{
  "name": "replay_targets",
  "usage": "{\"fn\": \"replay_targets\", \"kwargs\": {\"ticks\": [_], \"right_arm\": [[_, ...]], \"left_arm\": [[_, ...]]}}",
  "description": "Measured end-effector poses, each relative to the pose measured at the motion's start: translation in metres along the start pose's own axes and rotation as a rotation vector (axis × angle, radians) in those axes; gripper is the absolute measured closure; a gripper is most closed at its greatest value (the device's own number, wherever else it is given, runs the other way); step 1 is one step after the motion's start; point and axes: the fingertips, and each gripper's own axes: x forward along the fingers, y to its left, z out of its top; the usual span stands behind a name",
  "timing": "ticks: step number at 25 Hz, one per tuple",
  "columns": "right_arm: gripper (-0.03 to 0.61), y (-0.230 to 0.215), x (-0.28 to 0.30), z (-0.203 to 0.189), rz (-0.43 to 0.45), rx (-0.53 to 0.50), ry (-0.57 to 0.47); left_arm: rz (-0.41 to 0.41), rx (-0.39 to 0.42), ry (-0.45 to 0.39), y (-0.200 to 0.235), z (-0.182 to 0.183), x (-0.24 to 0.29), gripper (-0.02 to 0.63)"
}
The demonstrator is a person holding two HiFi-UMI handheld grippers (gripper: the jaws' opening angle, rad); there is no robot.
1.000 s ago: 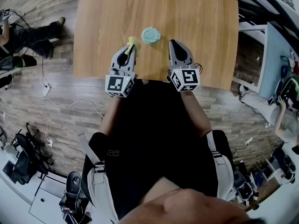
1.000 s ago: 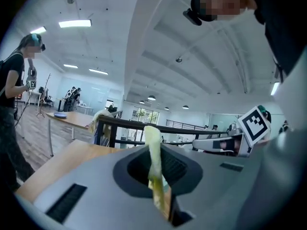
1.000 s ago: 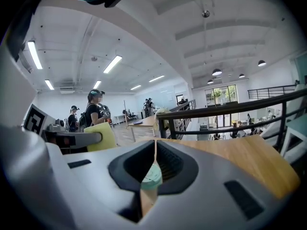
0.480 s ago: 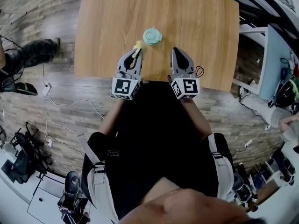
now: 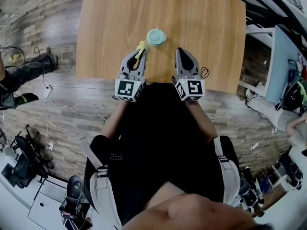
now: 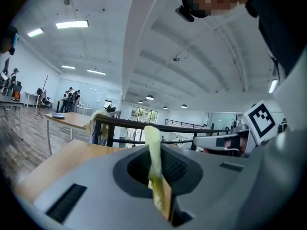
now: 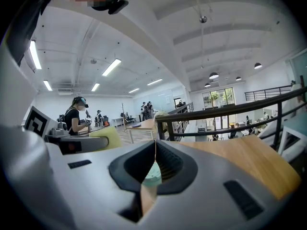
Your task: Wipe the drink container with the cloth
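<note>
Table (image 5: 206,23): wooden; the drink container (image 5: 155,36) was set near its front edge.
Left gripper (image 5: 138,54): jaws were clamped on the yellow cloth (image 5: 140,46), just beside the container.
Right gripper (image 5: 182,55): jaws were pressed together, empty.

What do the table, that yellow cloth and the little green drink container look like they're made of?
Table: wood or wood-look laminate, matte, with visible grain lines.
Cloth: thin pale yellow fabric, softly creased.
Drink container: probably plastic, judging by its smooth mint-green top, but it is too small to be sure.
</note>
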Motion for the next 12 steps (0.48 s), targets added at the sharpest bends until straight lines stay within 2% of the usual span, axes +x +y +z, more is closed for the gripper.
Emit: {"fn": "replay_targets", "kwargs": {"ticks": [12], "right_arm": [[0.546,0.0039,0.0030,0.0005,0.016,-0.010,0.001]], "left_arm": [[-0.008,0.001,0.003,-0.0010,-0.0021,0.0015,0.583]]}}
